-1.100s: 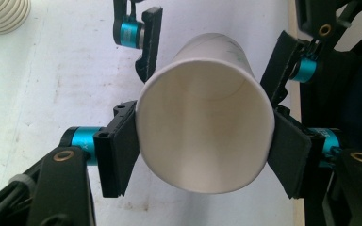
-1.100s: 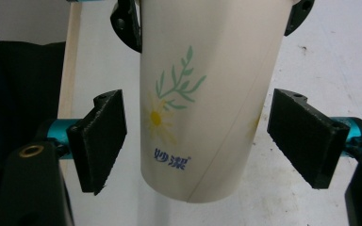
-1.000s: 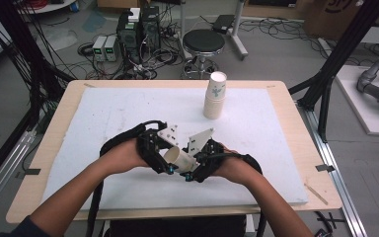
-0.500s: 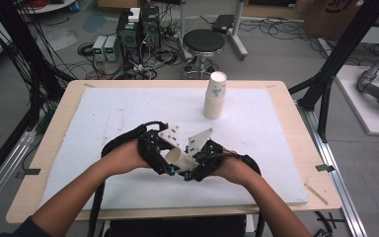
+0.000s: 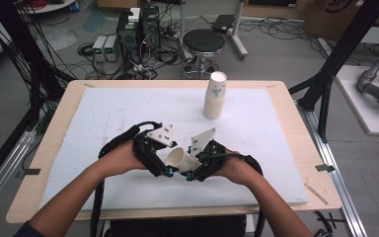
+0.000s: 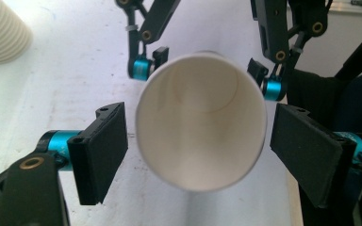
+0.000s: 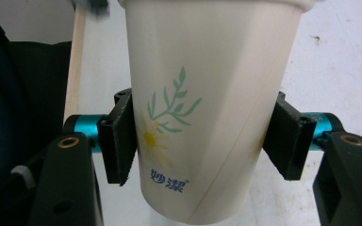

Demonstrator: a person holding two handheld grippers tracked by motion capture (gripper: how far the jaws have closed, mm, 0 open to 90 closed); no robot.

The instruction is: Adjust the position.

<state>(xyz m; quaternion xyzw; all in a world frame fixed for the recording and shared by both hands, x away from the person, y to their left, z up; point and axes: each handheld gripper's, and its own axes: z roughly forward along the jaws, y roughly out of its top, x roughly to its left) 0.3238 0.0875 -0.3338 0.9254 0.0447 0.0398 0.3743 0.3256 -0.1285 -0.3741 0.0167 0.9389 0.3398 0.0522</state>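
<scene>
Right tool [image 7: 202,141] clamps a smooth, tapered paper cup [image 7: 207,108].

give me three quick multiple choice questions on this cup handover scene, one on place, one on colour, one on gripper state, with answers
1. Where does the stack of cups stand?
A. far side of the white mat
B. on the stool
C. between the grippers

2. What colour is the sprig printed on the held cup?
A. red
B. green
C. black

3. Which gripper clamps the held cup?
A. left gripper
B. right gripper
C. neither

Answers: 1 A, the high view shows it near the mat's far edge. 2 B, the right gripper view shows green leaves. 3 B, its pads press the cup's sides, while the left gripper's pads stand clear of the rim.
</scene>
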